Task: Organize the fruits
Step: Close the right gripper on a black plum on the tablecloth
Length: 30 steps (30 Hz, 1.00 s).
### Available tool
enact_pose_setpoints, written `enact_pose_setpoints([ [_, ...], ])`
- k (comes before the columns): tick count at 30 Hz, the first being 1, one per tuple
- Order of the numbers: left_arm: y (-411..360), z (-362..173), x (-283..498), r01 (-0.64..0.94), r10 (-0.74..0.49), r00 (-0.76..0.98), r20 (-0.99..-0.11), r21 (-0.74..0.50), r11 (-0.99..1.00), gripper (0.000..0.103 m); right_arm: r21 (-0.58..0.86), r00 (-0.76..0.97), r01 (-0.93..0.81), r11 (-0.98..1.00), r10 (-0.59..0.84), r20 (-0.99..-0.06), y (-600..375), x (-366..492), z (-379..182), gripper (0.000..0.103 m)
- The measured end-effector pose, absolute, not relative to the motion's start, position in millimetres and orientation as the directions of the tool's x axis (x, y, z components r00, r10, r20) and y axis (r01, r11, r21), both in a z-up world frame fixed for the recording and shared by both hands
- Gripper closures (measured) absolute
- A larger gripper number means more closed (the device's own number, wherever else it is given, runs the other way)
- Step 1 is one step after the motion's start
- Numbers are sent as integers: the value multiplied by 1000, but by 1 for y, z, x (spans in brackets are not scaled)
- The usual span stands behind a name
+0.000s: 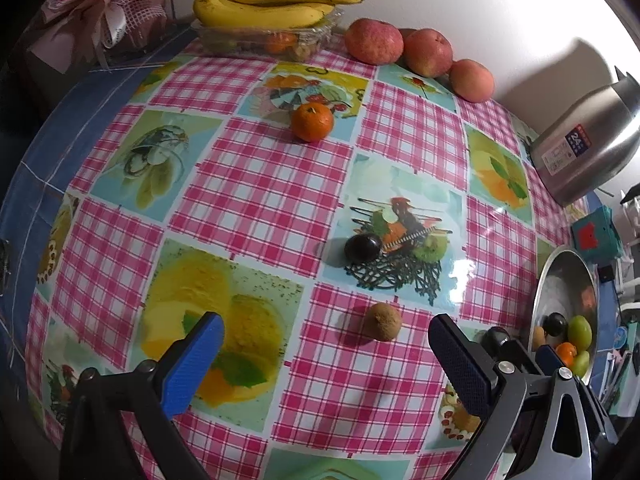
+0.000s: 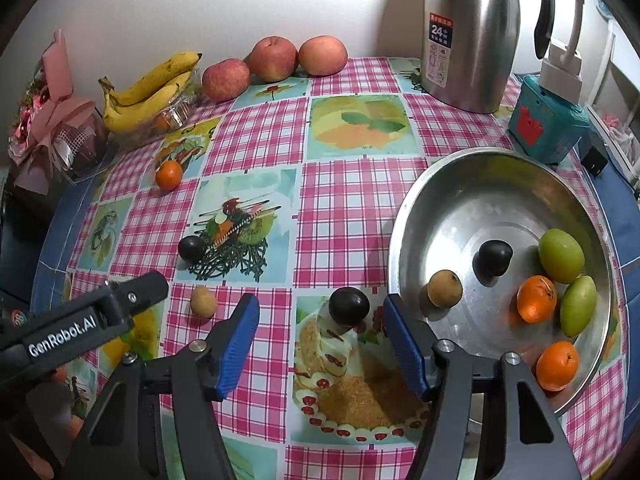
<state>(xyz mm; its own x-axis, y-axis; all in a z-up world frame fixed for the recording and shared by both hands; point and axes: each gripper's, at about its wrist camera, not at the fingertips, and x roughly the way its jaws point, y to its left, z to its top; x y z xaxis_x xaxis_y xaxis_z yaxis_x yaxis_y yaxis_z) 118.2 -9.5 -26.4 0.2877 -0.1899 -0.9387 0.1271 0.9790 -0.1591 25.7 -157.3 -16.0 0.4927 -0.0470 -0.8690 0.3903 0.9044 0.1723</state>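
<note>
My left gripper (image 1: 326, 344) is open and empty, just short of a small brown fruit (image 1: 383, 321) on the tablecloth. Beyond it lie a dark plum (image 1: 363, 248) and a tangerine (image 1: 311, 121). My right gripper (image 2: 320, 324) is open, with a second dark plum (image 2: 349, 306) on the cloth between its fingertips, untouched. The steel bowl (image 2: 448, 200) to its right holds a dark plum (image 2: 493, 257), a brown fruit (image 2: 445, 288), two green fruits (image 2: 561, 255) and two tangerines (image 2: 536, 298). The left gripper's body (image 2: 80, 320) shows at the left.
Three apples (image 2: 272, 58), bananas (image 2: 150, 94) on a clear plastic box, and a steel kettle (image 2: 470, 32) stand along the back wall. A teal box (image 2: 546, 122) is behind the bowl. A pink wrapped bouquet (image 2: 52, 120) sits at the far left.
</note>
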Motion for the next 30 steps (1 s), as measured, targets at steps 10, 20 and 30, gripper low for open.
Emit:
enact_pose_setpoints([
  [10,-16,-33,119,137,-221,258,-940,-191,972,1,196,488,405,893,-30,-872,-167,26,-21,56],
  [20,-23,-40,121,139,-240,230,-943,-212,967,2,119,444,391,913,-74,-893,-163,35,-30,63],
  [30,-29,-49,121,147,-246,205,-947,-219,965,5,12,386,374,927,-144,-911,-157,45,-42,66],
])
